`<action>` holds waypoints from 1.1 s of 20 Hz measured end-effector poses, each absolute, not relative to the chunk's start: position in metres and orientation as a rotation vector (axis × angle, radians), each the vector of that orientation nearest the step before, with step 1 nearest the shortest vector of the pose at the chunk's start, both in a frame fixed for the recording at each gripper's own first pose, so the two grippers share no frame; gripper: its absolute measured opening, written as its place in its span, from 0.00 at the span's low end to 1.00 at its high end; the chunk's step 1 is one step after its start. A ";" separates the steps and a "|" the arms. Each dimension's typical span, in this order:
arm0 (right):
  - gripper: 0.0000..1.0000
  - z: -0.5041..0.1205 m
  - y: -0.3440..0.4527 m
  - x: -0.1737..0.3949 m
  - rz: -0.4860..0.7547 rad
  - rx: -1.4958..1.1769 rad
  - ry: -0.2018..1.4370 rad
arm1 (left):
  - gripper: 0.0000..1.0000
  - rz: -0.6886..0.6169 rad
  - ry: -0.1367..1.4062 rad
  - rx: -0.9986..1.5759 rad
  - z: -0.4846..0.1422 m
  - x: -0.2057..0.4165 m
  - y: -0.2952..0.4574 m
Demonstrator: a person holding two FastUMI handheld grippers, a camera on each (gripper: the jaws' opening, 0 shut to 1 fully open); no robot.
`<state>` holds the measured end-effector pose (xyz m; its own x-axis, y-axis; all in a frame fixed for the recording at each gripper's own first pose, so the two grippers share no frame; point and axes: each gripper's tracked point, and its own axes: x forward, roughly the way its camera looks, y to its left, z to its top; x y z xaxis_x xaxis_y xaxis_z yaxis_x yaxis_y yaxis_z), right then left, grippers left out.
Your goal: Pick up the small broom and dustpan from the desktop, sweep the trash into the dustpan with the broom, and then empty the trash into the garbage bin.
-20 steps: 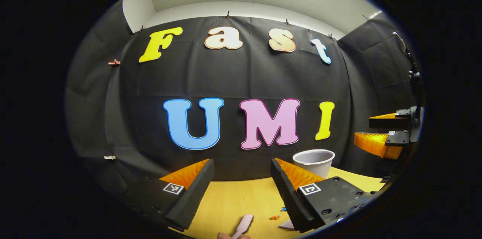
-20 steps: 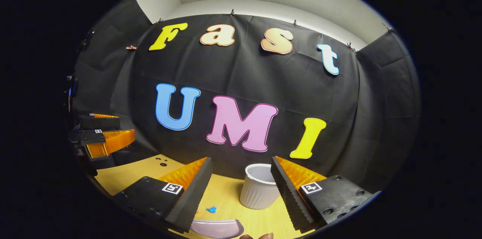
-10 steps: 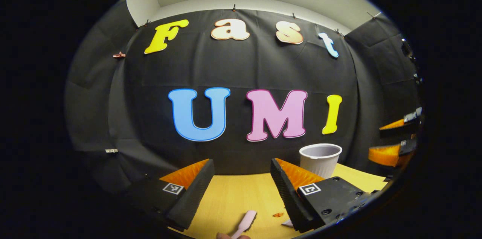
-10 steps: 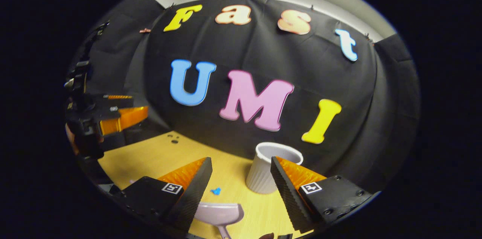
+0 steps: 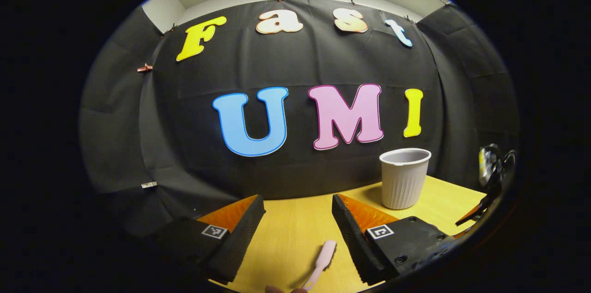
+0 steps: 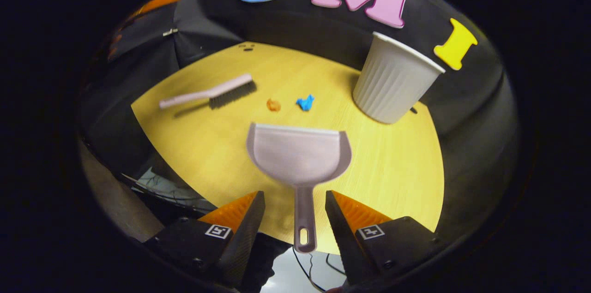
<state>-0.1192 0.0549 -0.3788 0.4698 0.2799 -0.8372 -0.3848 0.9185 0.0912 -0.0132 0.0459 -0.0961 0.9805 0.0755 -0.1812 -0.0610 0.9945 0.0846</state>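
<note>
In the right gripper view, a pale grey dustpan (image 6: 299, 153) lies flat on the yellow wooden desktop (image 6: 397, 168), its mouth facing away from me. Its handle (image 6: 303, 219) runs back between the fingers of my right gripper (image 6: 294, 196), which is open with a gap on each side. The pink broom (image 6: 210, 92) with dark bristles lies at the far left. An orange scrap (image 6: 273, 104) and a blue scrap (image 6: 305, 102) sit beyond the dustpan. In the left gripper view, my left gripper (image 5: 296, 201) is open above the broom handle (image 5: 323, 256).
A ribbed white garbage bin (image 6: 392, 80) stands upright at the desktop's far right, also the bin (image 5: 404, 177) in the left gripper view. The desktop's near edge runs just under my right gripper, with cables and floor below. Black cloth walls close the back.
My right gripper has tipped steeply down toward the desktop, bringing the dustpan handle between its fingers. My left gripper has dipped a little, and more of the broom handle shows.
</note>
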 end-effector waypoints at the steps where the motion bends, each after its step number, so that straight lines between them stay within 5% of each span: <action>1: 0.84 -0.405 0.056 -0.122 0.408 -0.146 1.061 | 0.94 0.075 0.191 0.107 -0.097 -0.017 0.051; 4: 0.82 -0.453 0.064 -0.120 0.426 -0.147 1.201 | 0.97 0.095 0.216 0.096 -0.105 -0.020 0.060; 6: 0.71 -0.466 0.068 -0.113 0.432 -0.129 1.240 | 0.97 0.106 0.229 0.104 -0.109 -0.024 0.064; 12: 0.70 -0.474 0.070 -0.102 0.418 -0.017 1.378 | 0.97 0.119 0.273 0.113 -0.122 -0.019 0.059; 14: 0.41 -0.477 0.070 -0.102 0.394 -0.021 1.439 | 0.97 0.120 0.277 0.115 -0.121 -0.018 0.056; 15: 0.39 -0.476 0.071 -0.103 0.397 -0.033 1.455 | 0.97 0.119 0.279 0.115 -0.123 -0.016 0.054; 22: 0.37 -0.469 0.067 -0.091 0.413 -0.030 1.318 | 0.97 0.075 0.342 0.114 -0.150 -0.006 0.031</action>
